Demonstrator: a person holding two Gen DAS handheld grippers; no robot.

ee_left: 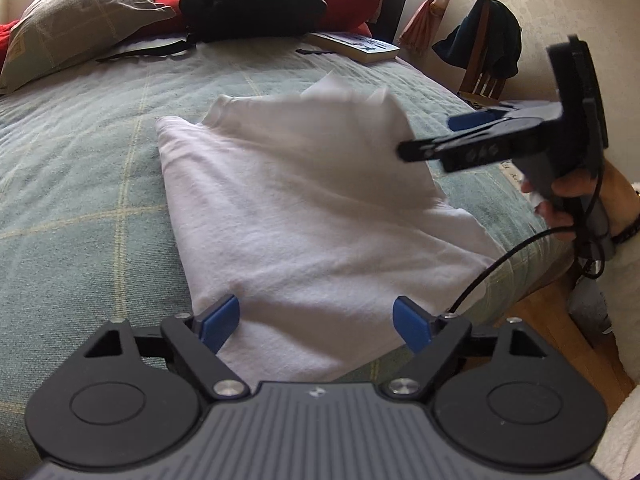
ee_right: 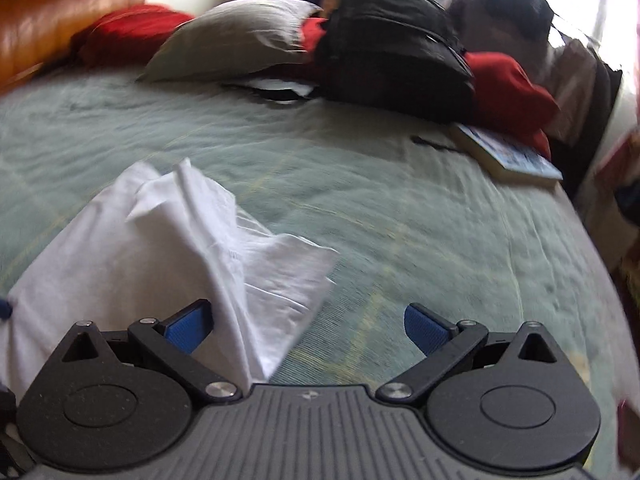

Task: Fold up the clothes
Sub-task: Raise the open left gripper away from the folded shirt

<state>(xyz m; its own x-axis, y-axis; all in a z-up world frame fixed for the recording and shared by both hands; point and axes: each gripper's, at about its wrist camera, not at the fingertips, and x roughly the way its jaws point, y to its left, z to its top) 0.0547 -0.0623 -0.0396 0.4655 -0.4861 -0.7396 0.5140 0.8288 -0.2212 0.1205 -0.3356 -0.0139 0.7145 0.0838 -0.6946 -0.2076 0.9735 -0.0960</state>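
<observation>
We see the white garment (ee_left: pixel 304 216) lying mid-bed (ee_left: pixel 80 184), its left side already doubled over, the right flap airborne toward 1 o'clock. Our left gripper (ee_left: pixel 316 322) and right gripper (ee_right: pixel 308 326) both gape wide, empty; smoothing and further folds likely remain.

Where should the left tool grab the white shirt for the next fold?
Probably the near hem of the white shirt, coming in low from the bed's foot. That edge lies flat between the open left tool's fingers; the far part is rumpled.
</observation>
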